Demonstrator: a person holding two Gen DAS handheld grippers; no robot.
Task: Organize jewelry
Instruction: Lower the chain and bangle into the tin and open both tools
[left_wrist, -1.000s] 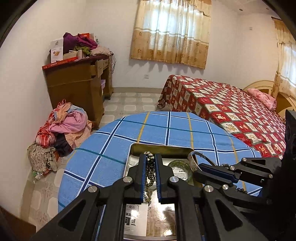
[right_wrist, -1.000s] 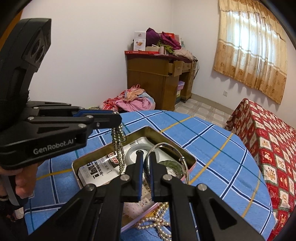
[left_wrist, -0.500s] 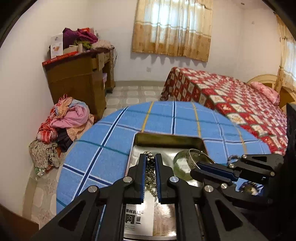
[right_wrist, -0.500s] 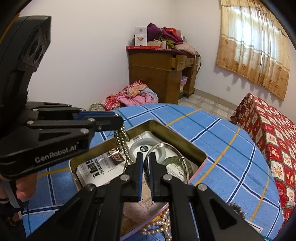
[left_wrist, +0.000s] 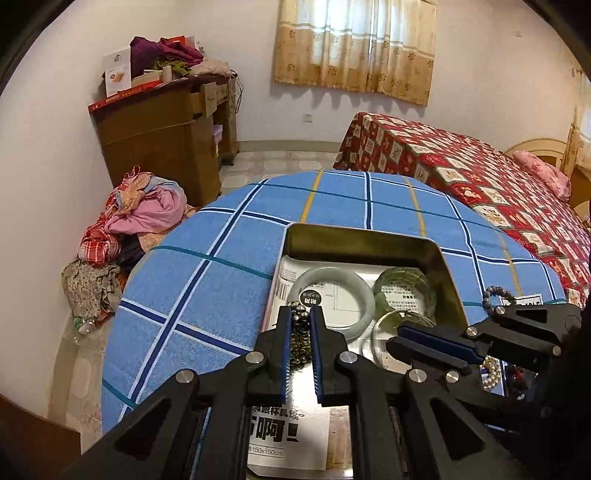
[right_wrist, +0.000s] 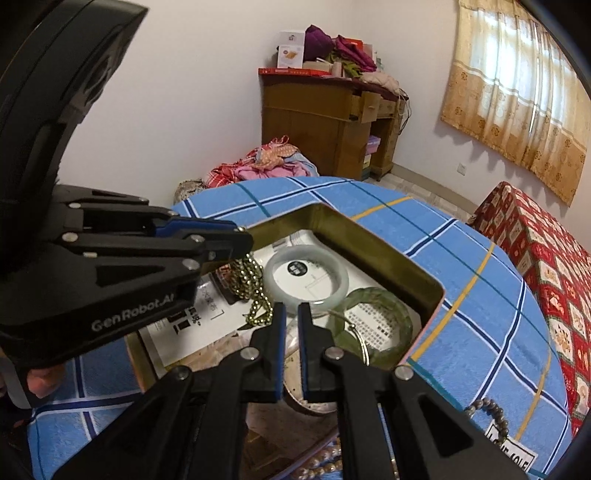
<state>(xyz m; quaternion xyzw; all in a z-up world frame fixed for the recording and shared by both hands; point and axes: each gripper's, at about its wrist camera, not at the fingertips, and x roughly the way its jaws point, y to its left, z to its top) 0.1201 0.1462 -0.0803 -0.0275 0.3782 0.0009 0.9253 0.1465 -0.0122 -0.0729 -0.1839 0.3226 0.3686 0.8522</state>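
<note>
My left gripper (left_wrist: 299, 314) is shut on a strand of bronze beads (left_wrist: 301, 334) that hangs into an open gold tin (left_wrist: 362, 236) on the blue checked table. In the right wrist view the left gripper (right_wrist: 243, 240) comes in from the left, and the bead strand (right_wrist: 253, 291) trails onto the printed paper in the tin (right_wrist: 373, 243). My right gripper (right_wrist: 290, 310) is shut on a thin silver bangle (right_wrist: 364, 345) low over the tin's near side. A pale jade bangle (left_wrist: 328, 295) and a green bangle (left_wrist: 404, 291) lie inside the tin.
A pearl strand (right_wrist: 321, 469) and a dark bead bracelet (right_wrist: 487, 410) lie on the cloth beside the tin. A hand (right_wrist: 40, 380) holds the left gripper's handle. Beyond the table are a red-covered bed (left_wrist: 480, 177), a wooden desk (left_wrist: 159, 140) and a clothes pile (left_wrist: 129, 229).
Both grippers have sunk toward the tin, each keeping its hold. The bead strand's lower end now rests on the paper inside.
</note>
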